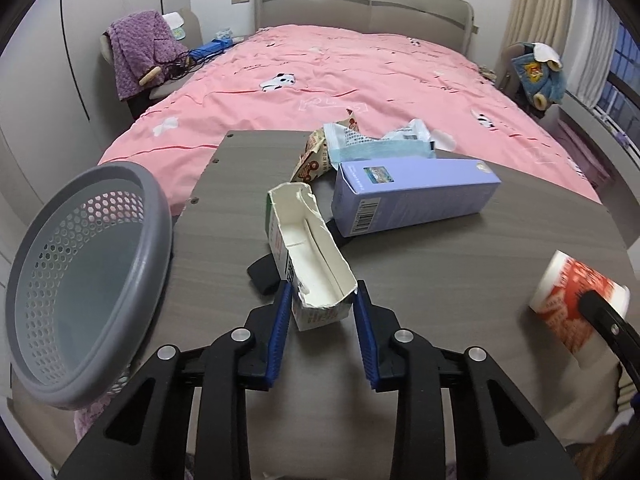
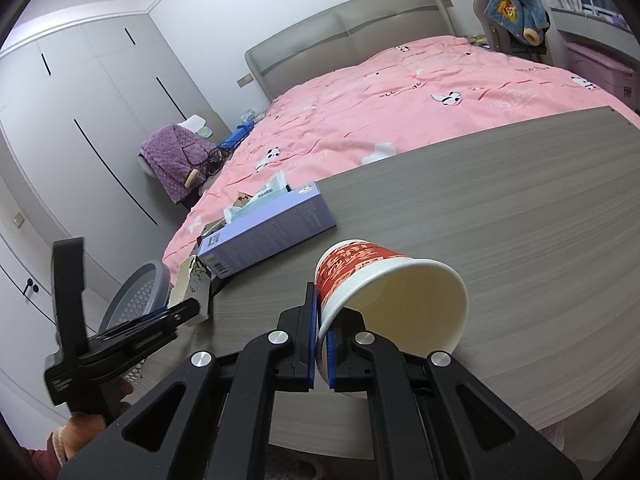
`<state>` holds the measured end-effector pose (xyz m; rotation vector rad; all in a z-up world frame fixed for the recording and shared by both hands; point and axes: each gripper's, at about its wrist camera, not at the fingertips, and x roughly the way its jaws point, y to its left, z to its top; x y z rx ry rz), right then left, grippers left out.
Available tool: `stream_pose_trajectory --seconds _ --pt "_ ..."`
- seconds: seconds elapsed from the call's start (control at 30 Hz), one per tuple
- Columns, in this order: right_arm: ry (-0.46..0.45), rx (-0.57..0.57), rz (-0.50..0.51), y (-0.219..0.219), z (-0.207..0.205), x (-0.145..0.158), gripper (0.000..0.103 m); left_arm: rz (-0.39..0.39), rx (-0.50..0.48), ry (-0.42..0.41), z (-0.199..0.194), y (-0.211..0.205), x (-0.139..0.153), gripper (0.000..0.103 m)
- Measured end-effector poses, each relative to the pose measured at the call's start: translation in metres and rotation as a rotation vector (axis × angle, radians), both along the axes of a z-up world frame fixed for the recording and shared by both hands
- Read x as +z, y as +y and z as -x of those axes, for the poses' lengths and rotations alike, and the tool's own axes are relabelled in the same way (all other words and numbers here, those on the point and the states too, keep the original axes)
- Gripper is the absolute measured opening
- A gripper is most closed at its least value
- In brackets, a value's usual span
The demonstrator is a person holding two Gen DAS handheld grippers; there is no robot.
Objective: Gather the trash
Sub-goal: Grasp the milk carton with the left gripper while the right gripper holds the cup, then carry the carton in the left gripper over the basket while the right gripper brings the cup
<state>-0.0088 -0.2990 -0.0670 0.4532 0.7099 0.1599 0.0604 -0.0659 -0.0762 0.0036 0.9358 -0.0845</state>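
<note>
A torn white carton [image 1: 308, 248] lies on the grey wood table [image 1: 460, 280]. My left gripper [image 1: 322, 292] is shut on its near end, one blue pad against each side wall; the right wrist view shows the same grip [image 2: 188, 304]. My right gripper [image 2: 322, 320] is shut on the rim of a red-and-white paper cup [image 2: 360, 272], which hangs tilted with its mouth toward the camera, just above the table. That cup [image 1: 568, 300] also shows at the right of the left wrist view. A lilac box [image 1: 416, 192] and crumpled wrappers [image 1: 360, 140] lie farther back.
A grey perforated basket [image 1: 162, 248] stands tilted at the table's left edge, its mouth facing the table. Beyond the table's far edge is a bed with a pink cover [image 1: 340, 80]. A chair with purple clothing [image 1: 140, 52] stands at the back left. A person's hand [image 2: 96, 420] holds the left gripper.
</note>
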Motion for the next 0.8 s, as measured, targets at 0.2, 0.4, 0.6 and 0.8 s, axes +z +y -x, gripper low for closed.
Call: stream_pose_trajectory --seconds 0.2,0.4,0.6,0.8 --pt "-0.002 0.018 0.011 0.013 0.000 0.006 0.005 0.027 -0.021 -0.046 0.016 0.015 0.021 0.029" --pt "-0.004 0.053 0.027 0.034 -0.007 0.013 0.005 0.070 -0.019 -0.076 0.023 0.037 0.039 0.028" --pt "-0.013 0.106 0.042 0.066 -0.016 0.021 0.005 0.098 -0.009 -0.121 0.026 0.060 0.054 0.028" --pt "-0.030 0.170 0.056 0.103 -0.030 0.032 0.005 0.106 0.020 -0.173 0.031 0.092 0.069 0.028"
